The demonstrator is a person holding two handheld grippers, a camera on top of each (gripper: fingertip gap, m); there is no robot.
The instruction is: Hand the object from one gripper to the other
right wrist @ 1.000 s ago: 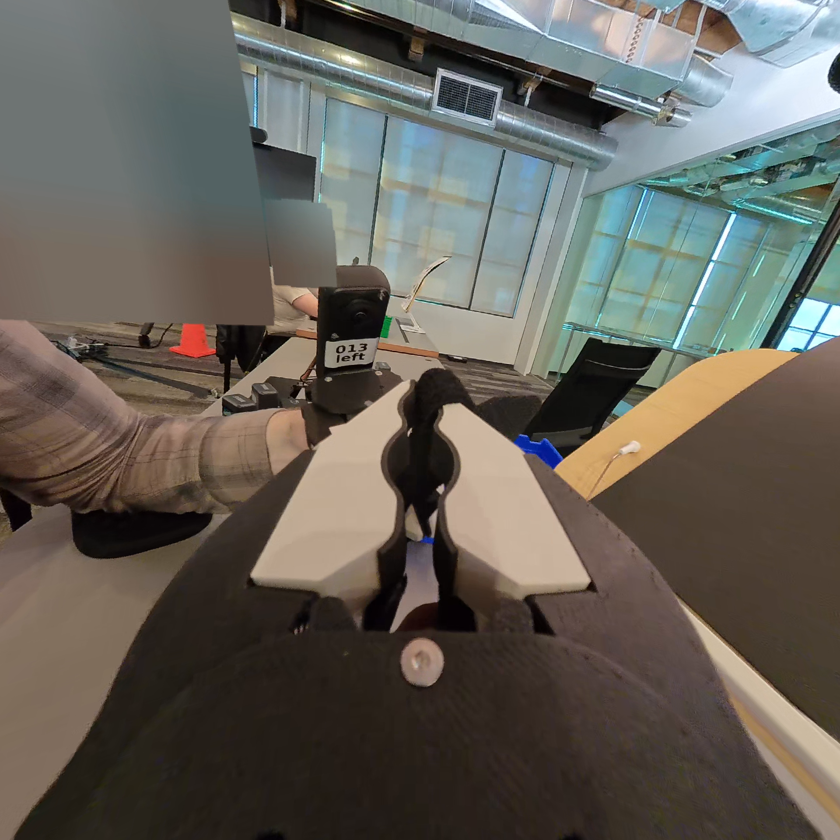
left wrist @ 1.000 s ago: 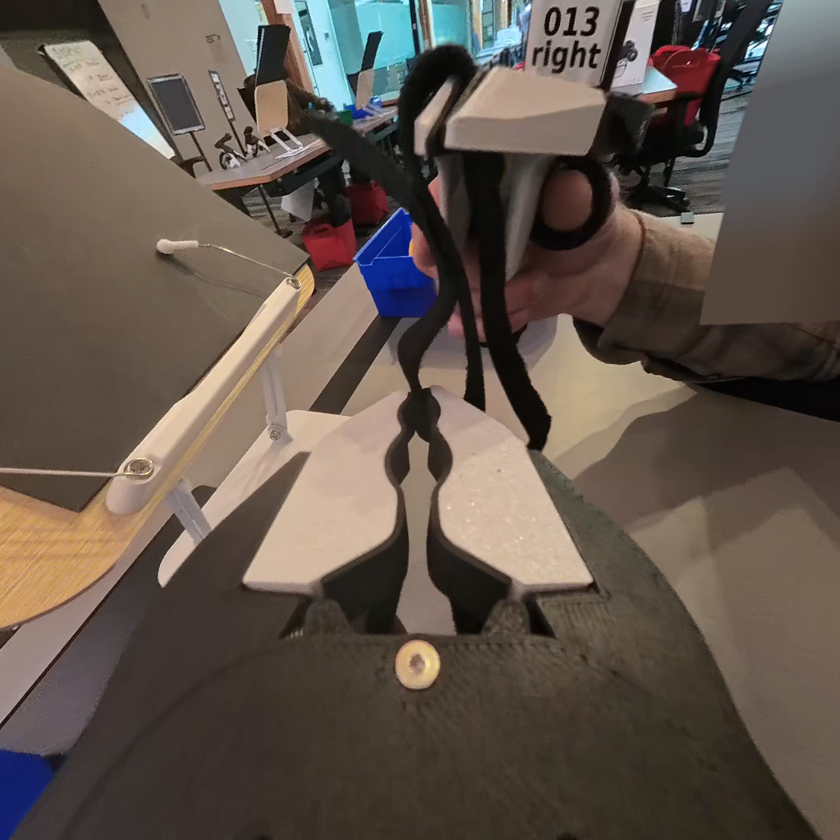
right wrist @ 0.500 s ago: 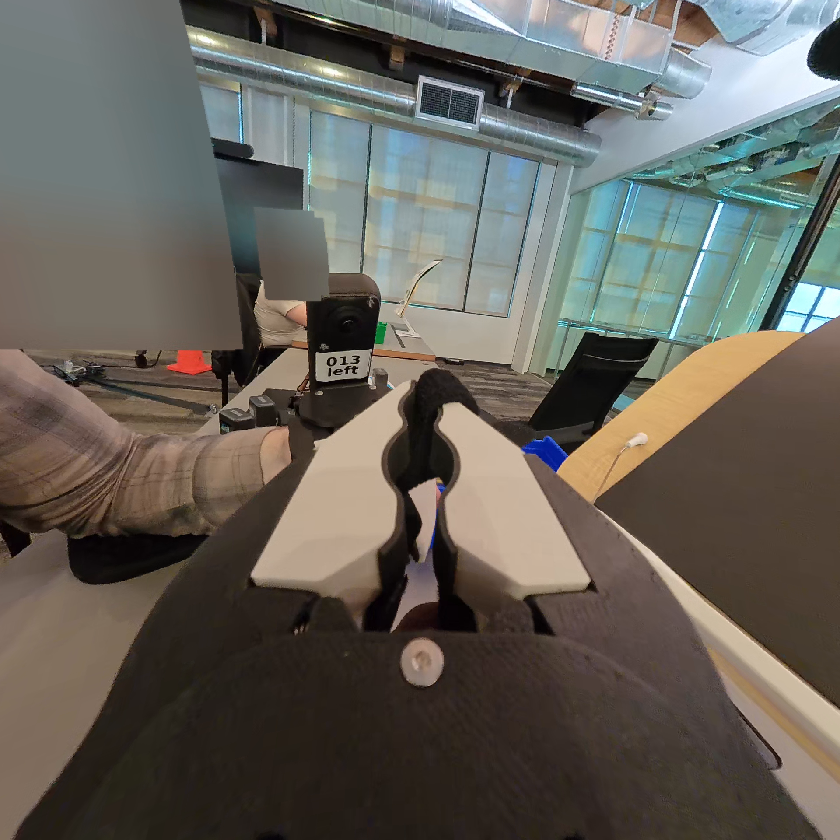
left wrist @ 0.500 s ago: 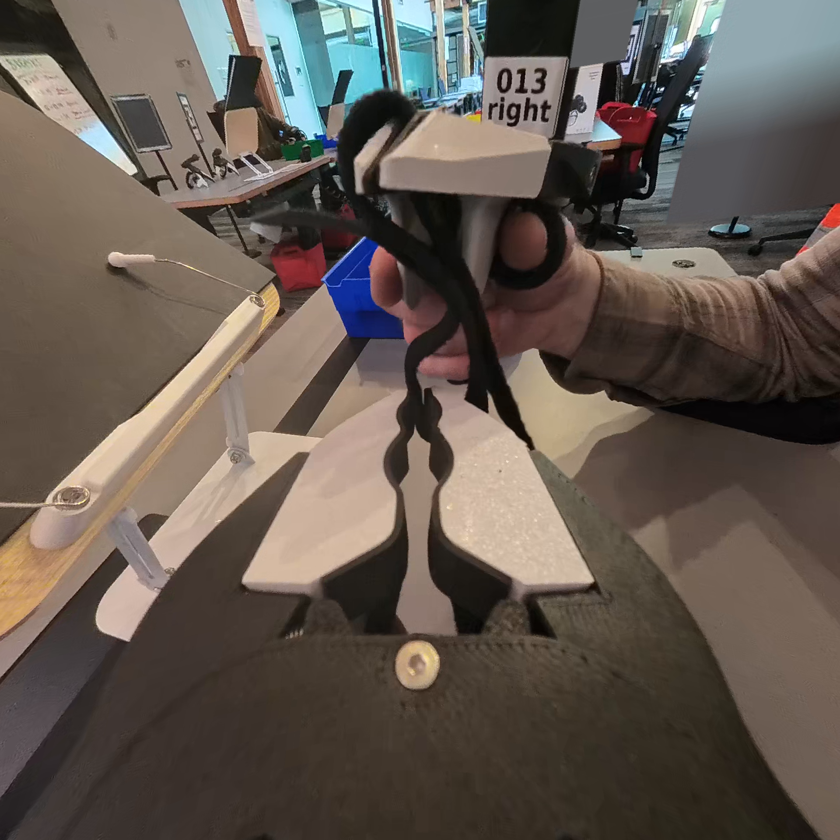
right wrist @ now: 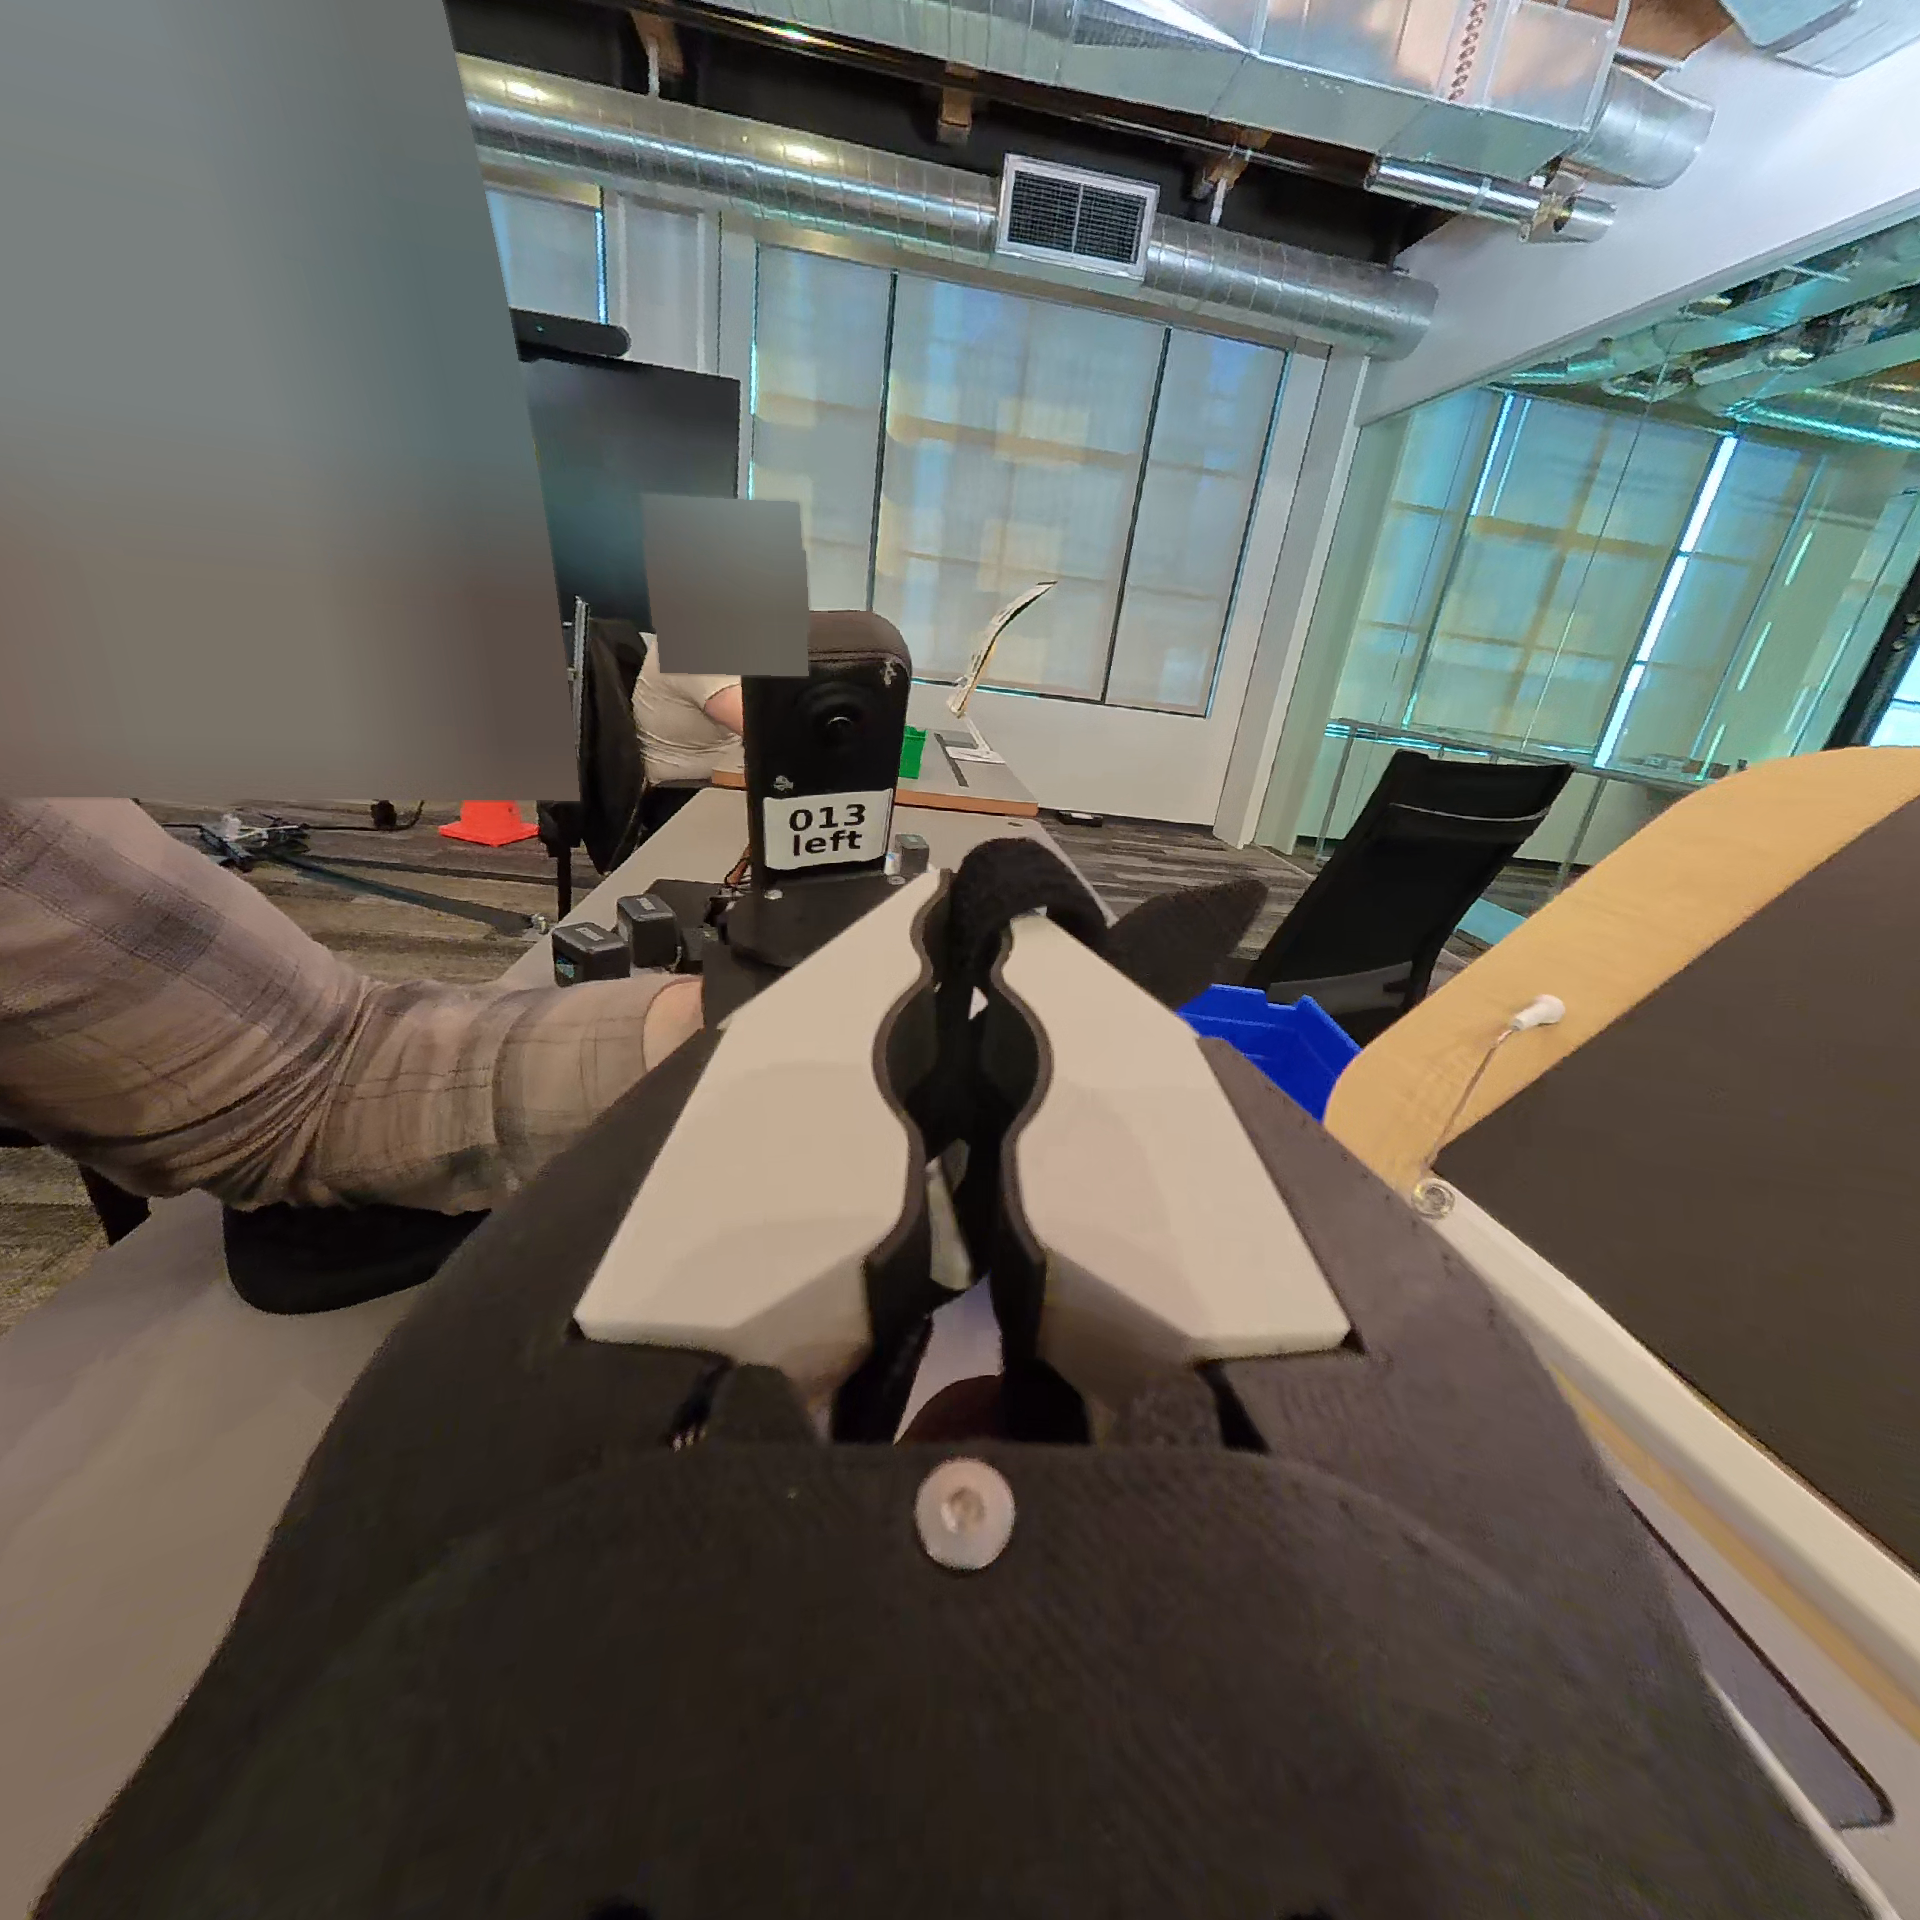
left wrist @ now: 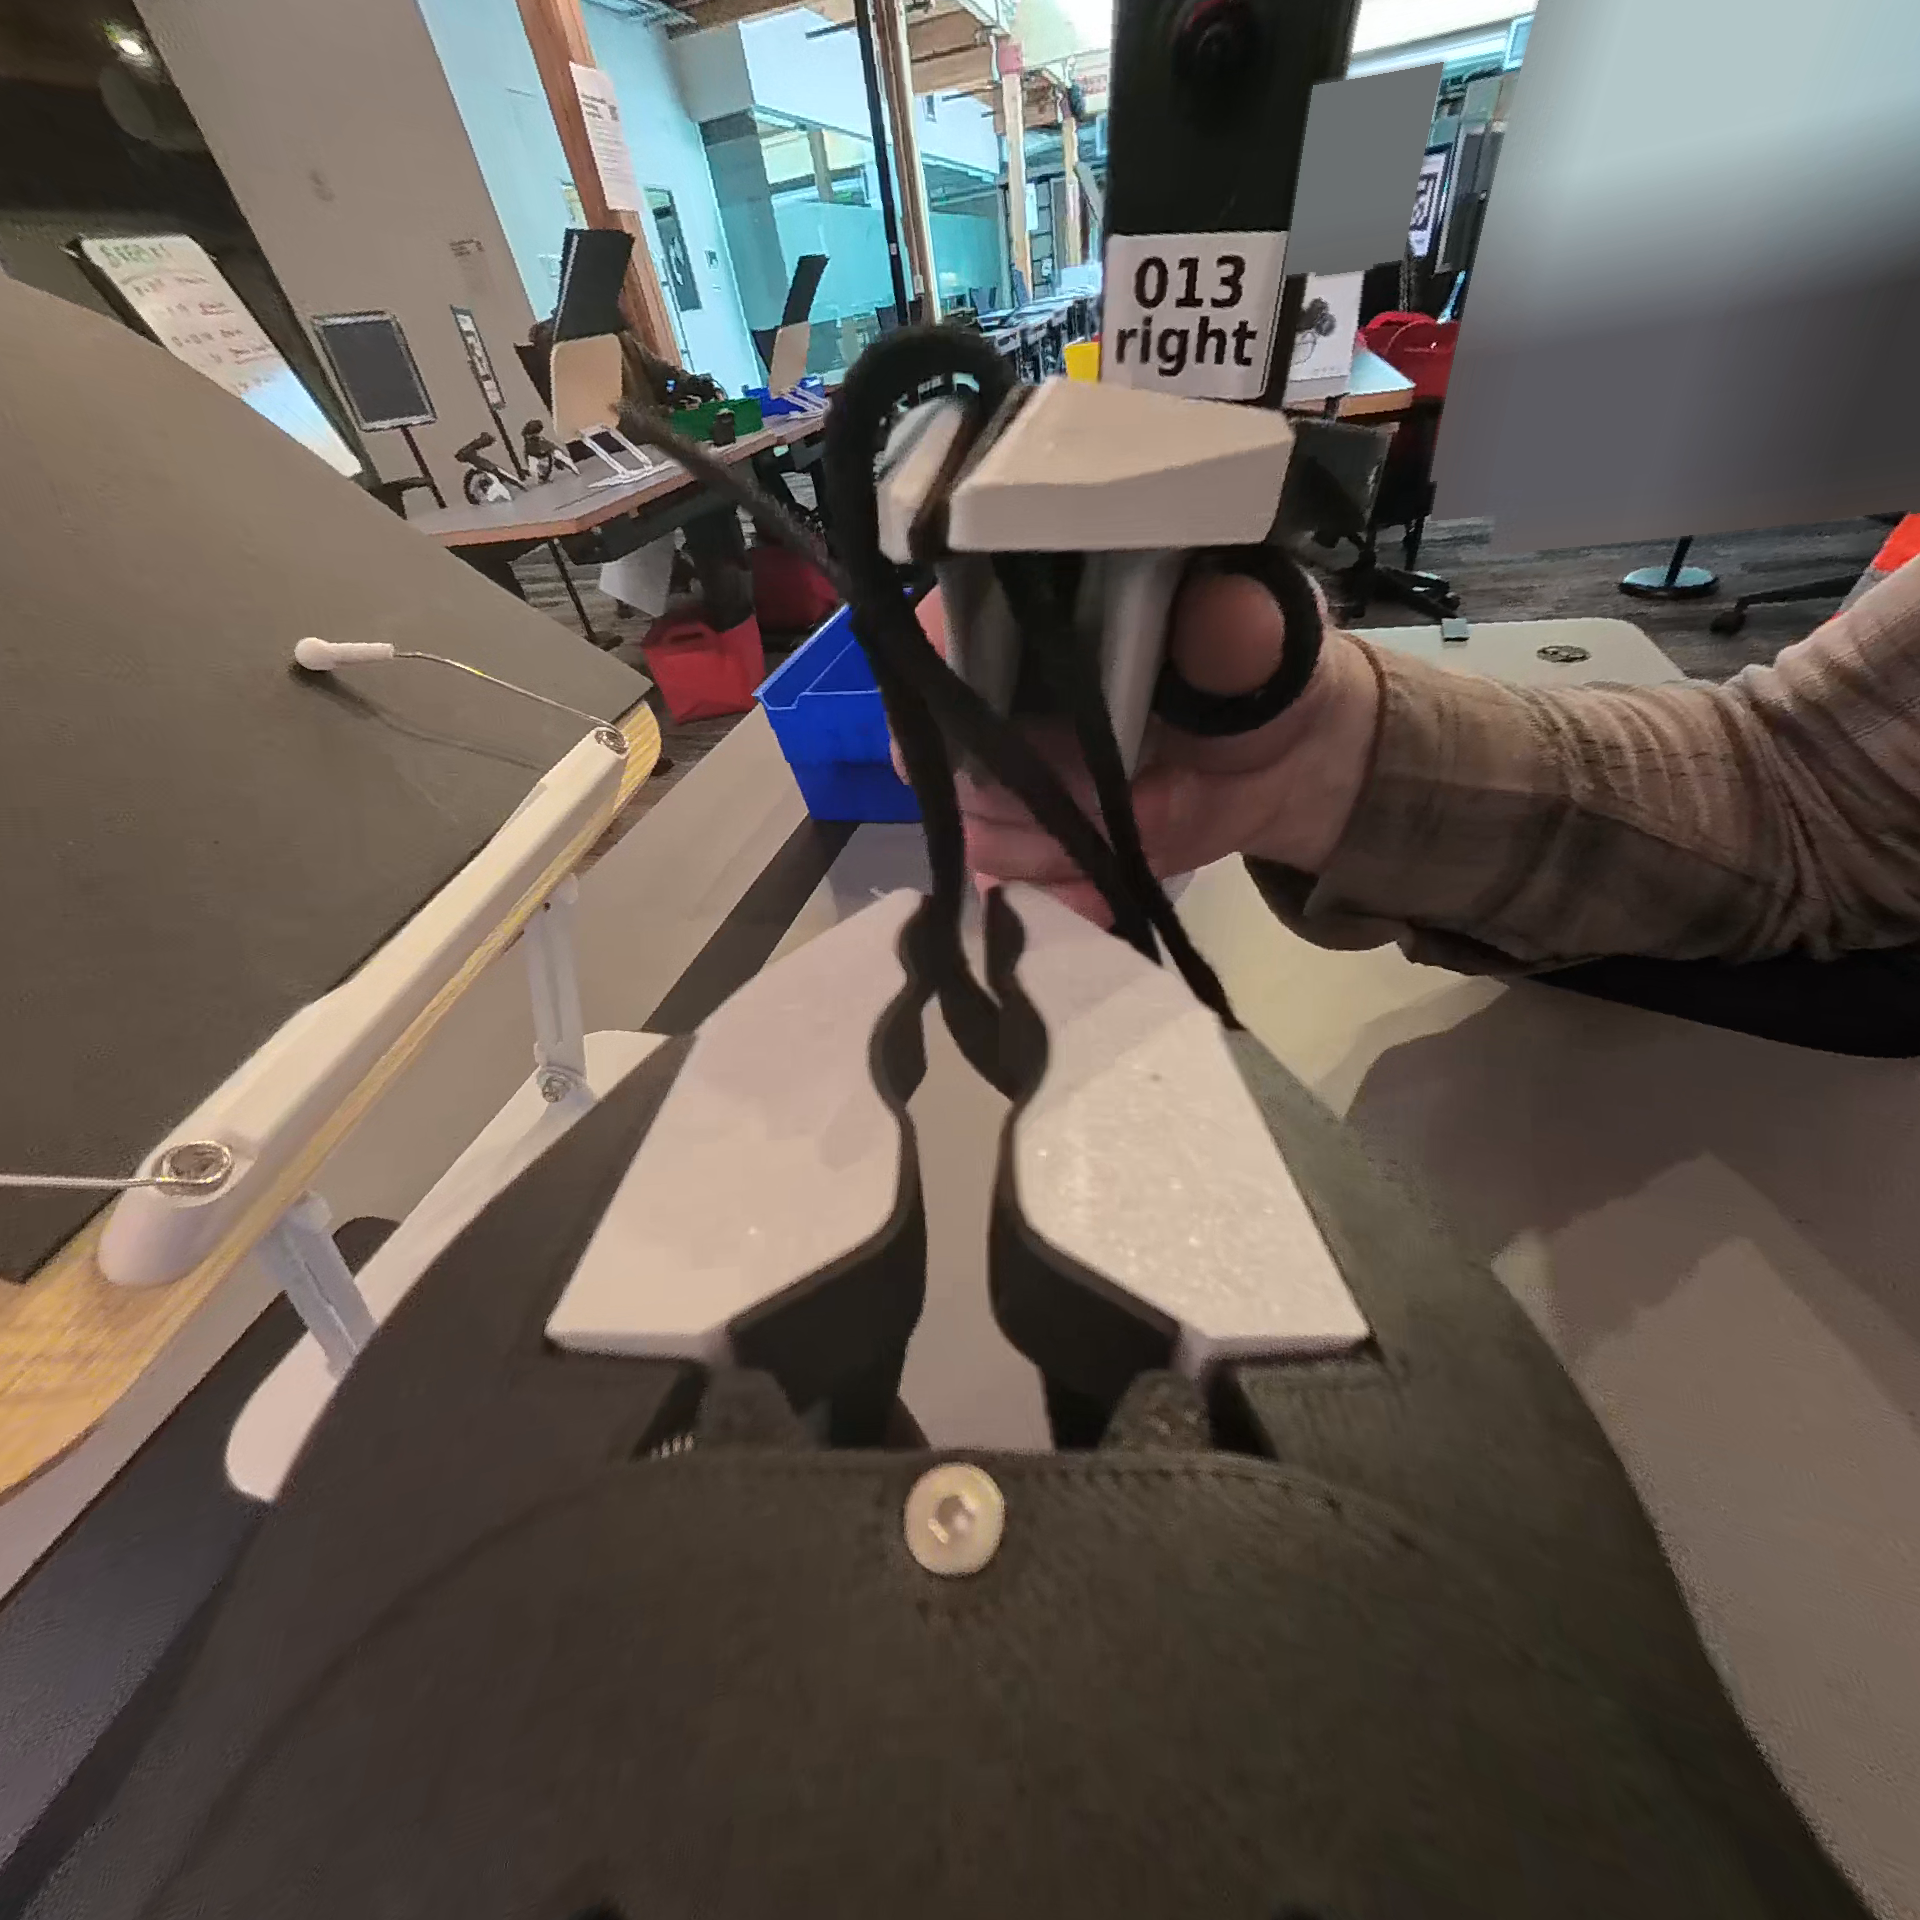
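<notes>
A black fuzzy cord (left wrist: 914, 665) hangs from my right gripper (left wrist: 961, 457), which sits above and ahead in the left wrist view and is shut on the cord's looped top. One strand runs down between the fingers of my left gripper (left wrist: 958, 914), whose jaws stand slightly apart around it. Two loose ends dangle over its right finger (left wrist: 1164, 1143). In the right wrist view my right gripper (right wrist: 977, 904) is shut on the cord (right wrist: 1013, 868), which loops over its tip. The left gripper's camera mount (right wrist: 826, 748) shows just behind; its fingers are hidden.
A black-covered wooden board (left wrist: 208, 727) with a white bracket (left wrist: 364, 1018) stands close on the left. A blue bin (left wrist: 831, 717) sits beyond the grey table (left wrist: 1558, 1195). A person's hand (left wrist: 1247, 769) holds the right gripper. A black office chair (right wrist: 1392, 862) stands farther back. About 7 centimeters separates my left fingertips from my right.
My left gripper's jaws have parted a little and no longer pinch the cord. The right gripper stays shut on the cord and has lifted slightly.
</notes>
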